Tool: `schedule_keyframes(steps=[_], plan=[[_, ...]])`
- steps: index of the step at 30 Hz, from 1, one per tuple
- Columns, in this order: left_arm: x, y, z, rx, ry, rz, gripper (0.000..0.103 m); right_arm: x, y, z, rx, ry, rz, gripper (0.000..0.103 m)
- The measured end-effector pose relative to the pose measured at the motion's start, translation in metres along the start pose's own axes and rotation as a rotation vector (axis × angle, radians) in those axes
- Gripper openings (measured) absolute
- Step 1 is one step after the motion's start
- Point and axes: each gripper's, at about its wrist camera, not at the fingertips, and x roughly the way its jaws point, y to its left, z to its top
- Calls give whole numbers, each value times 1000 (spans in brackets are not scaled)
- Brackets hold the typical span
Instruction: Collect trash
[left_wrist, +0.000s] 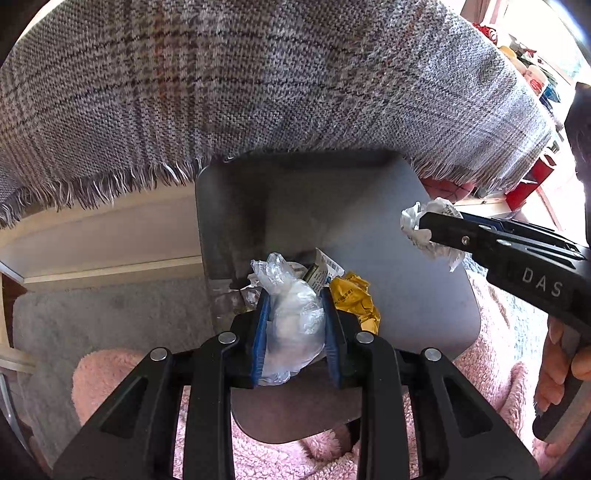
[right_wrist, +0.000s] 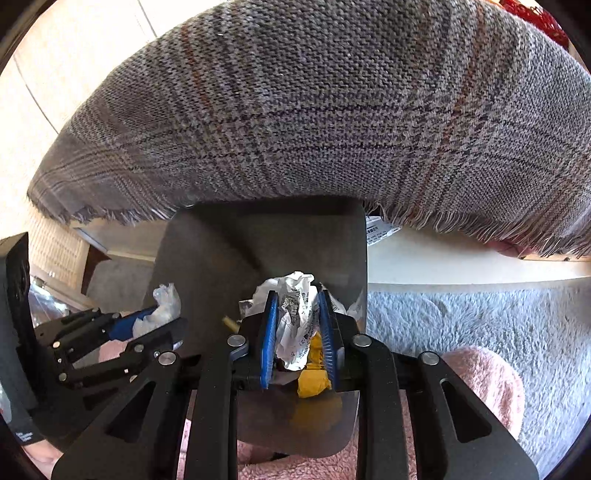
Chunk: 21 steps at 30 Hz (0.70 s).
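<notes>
Two pieces are being carried over the grey bin (left_wrist: 424, 295); my left hand-held gripper (left_wrist: 297, 328) is clamping a clear plastic wad (left_wrist: 295, 321); my right hand-held gripper (right_wrist: 297, 332) is pinching crumpled paper (right_wrist: 295, 317).

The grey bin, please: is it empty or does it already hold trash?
Not empty: the grey bin holds a yellow wrapper and a printed packet.

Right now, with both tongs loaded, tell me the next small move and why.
Probably open the left tongs. They grip the clear crumpled plastic bag over the grey bin, which already holds a yellow wrapper. The right tongs hold white crumpled paper above it.
</notes>
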Motion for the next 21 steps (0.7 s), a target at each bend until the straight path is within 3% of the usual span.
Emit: schedule_keyframes(steps=[5,9,15,17,21], plan=[[0,3,-3,-3,1,-6,34,1,-5,3,22,-2,2,33],[-11,10,0,0,-18,12,43,-5,-7,5,26,-29,-22,61],[-27,16,2,-5,-57,25,74,-21,-7,10,23,-79,-52,95],[-34,19,2,-10,-68,29,90,-26,-6,11,15,-90,-64,100],[-46,22,3,-29,-89,32,95,-33,-2,13,9,-101,-65,100]])
